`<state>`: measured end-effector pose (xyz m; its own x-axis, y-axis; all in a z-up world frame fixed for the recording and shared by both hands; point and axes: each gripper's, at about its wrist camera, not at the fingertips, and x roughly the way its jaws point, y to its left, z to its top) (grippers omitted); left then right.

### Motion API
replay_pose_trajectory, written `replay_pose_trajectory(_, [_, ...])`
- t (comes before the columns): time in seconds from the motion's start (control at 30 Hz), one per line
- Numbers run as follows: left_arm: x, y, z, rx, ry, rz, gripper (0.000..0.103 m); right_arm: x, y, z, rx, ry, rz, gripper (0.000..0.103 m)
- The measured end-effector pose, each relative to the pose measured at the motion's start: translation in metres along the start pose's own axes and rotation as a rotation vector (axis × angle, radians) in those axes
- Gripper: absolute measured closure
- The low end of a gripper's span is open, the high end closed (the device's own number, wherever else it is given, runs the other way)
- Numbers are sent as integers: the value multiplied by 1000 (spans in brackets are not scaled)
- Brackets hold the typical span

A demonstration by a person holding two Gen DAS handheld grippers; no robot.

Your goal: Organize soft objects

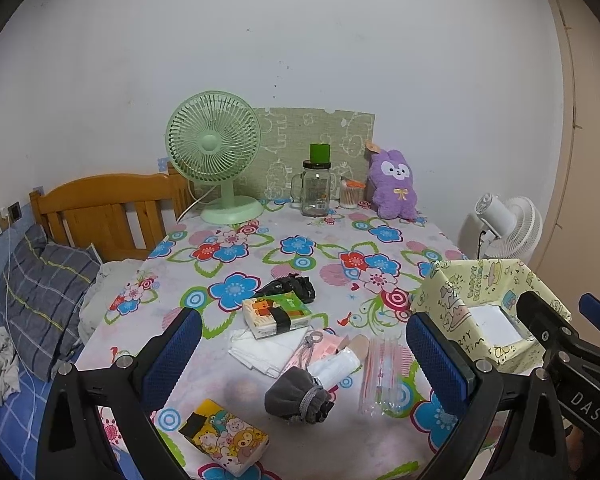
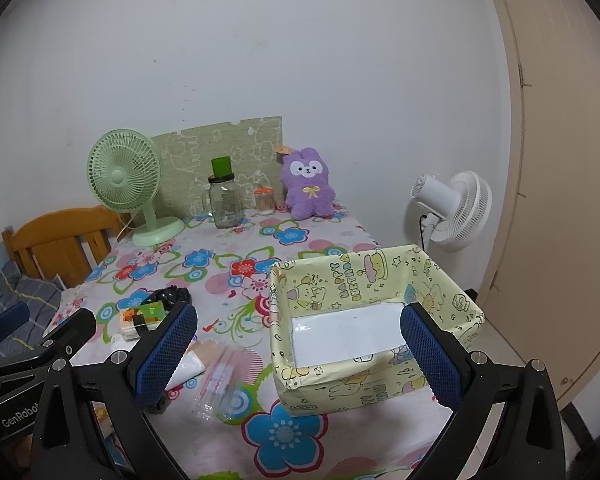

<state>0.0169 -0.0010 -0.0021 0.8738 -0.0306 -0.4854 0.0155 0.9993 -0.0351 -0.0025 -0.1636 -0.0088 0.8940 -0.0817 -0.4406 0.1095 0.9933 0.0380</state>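
Left tool [image 1: 304, 356] was released, jaws spread wide, gripping nothing, hanging over the near clutter on the floral-cloth surface [image 1: 324, 248]. Between its fingers I saw a grey drawstring fabric pouch [image 1: 294, 394], touching a rolled white cloth [image 1: 334, 368], with a clear plastic packet [image 1: 380, 376] just beside that. Further out: folded white tissues [image 1: 264, 350] under a green-and-orange tissue pack with a black band [image 1: 276, 314], and a crumpled black bag [image 1: 290, 288] just behind it. A yellow cartoon-print tissue pack [image 1: 224, 438] sat near the front edge, by the left finger.

Right tool [image 2: 298, 350] was also released and empty-handed, hovering above the near wall of the yellow birthday-print open box [image 2: 340, 388]. Box stood at the right side of the surface; only a white base panel showed inside.

At the far edge, by the wall: mint green desk fan [image 1: 214, 152], glass jar with green lid [image 1: 317, 188], small jar of cotton swabs [image 1: 351, 195], purple plush rabbit [image 1: 394, 184] upright. White floor fan [image 2: 454, 208] stood off the surface to the right.
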Motion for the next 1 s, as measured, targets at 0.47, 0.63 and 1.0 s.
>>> replay_pose_trajectory(0.47, [2,-1,-4,1,2,4,1,2,1,2,-13,1,1,0])
replay_pose_trajectory(0.63, [2,-3,-4,7,2,15,1,1,2,2,-14,-5,-1,0])
replay_pose_trajectory(1.0, [2,-2,-3,9,1,14,1,1,1,2,-14,-4,-2,0])
